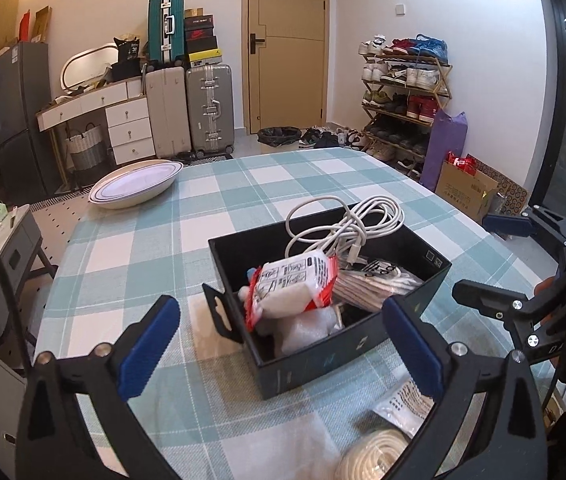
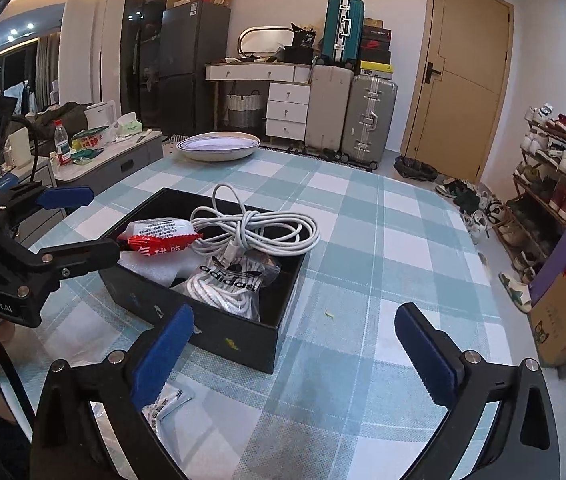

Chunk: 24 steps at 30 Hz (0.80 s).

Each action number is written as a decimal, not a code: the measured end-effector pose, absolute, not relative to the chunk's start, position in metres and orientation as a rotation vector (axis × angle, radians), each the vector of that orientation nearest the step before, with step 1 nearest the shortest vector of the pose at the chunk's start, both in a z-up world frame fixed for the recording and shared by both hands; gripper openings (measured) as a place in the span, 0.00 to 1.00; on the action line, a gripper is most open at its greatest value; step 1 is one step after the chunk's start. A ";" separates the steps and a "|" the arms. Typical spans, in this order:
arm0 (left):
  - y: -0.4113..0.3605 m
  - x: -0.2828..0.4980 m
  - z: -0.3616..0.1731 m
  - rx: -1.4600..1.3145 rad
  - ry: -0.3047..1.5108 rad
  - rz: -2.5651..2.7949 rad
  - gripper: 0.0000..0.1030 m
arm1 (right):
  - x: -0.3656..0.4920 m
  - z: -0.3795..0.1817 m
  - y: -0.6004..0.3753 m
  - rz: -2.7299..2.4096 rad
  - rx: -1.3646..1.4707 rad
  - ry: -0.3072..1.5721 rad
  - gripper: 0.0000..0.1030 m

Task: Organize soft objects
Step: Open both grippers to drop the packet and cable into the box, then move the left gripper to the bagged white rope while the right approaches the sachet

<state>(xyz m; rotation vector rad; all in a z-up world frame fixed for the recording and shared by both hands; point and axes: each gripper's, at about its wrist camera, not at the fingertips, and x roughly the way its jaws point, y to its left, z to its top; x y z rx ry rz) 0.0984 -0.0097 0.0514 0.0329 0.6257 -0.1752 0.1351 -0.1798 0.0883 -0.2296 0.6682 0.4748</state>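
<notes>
A black box (image 1: 323, 356) (image 2: 219, 332) stands on the checked tablecloth. In it lie a coiled white cable (image 1: 347, 224) (image 2: 259, 230), a red-and-white packet (image 1: 295, 284) (image 2: 159, 232), a bagged pair of Adidas socks (image 1: 375, 284) (image 2: 231, 284) and white foam wrap (image 1: 307, 324). My left gripper (image 1: 283, 348) is open and empty, just in front of the box. My right gripper (image 2: 299, 352) is open and empty, at the box's near right corner. A white rope coil (image 1: 379, 456) and a clear bag (image 1: 407, 404) (image 2: 167, 400) lie on the cloth in front of the box.
A white oval dish (image 1: 135, 186) (image 2: 219, 146) sits at the table's far left. Suitcases, a dresser, a shoe rack (image 1: 407, 92) and a door stand beyond the table. A side cabinet (image 2: 115, 160) with bottles is at the left.
</notes>
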 end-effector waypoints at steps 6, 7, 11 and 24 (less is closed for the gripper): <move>-0.009 0.080 0.049 0.034 0.623 -0.160 0.99 | 0.127 0.080 -0.188 0.565 -0.136 0.742 0.99; -0.008 0.078 0.048 0.032 0.626 -0.159 0.99 | 0.127 0.079 -0.187 0.584 -0.126 0.759 0.99; -0.009 0.067 0.042 0.037 0.638 -0.156 0.99 | 0.121 0.072 -0.182 0.618 -0.131 0.796 0.99; -0.014 0.040 0.019 0.090 0.692 -0.165 0.99 | 0.113 0.053 -0.163 0.682 -0.178 0.883 0.99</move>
